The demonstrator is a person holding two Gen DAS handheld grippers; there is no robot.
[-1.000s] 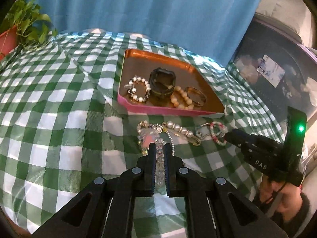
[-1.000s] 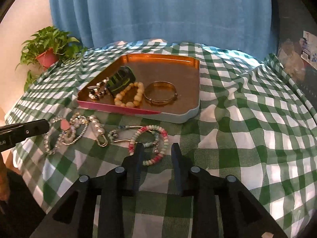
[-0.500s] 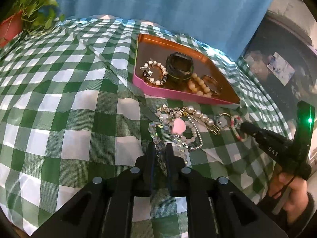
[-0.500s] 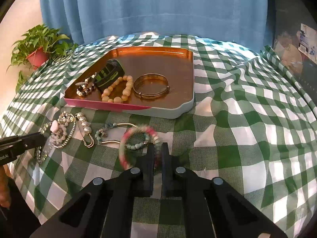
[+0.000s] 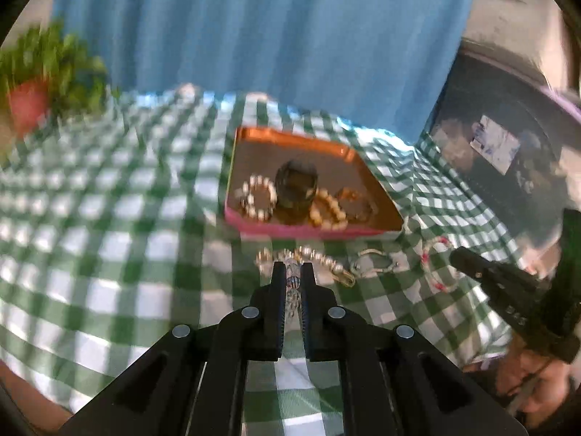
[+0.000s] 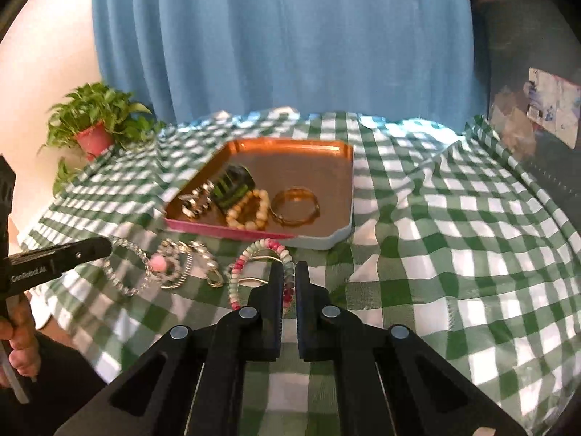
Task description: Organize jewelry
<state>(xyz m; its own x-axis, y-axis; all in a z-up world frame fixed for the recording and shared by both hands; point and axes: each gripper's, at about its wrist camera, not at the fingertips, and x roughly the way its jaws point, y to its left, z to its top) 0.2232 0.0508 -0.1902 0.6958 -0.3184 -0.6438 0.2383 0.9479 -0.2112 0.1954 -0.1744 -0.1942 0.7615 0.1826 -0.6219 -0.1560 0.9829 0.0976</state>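
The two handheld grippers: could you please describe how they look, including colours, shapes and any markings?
Both are matte black plastic. The left gripper and right gripper each have two flat, parallel fingers with ribbed inner faces, mounted on angular linkage arms with silver round pivot pins. Seen side-on, the left body carries white "GeoRobot.AI"-like lettering, the right "DAS". No sleeves are clearly visible.

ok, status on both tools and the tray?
Left tool shut on clear bead bracelet. Right tool shut on pink-green bracelet. Tray holds four pieces; path clear.
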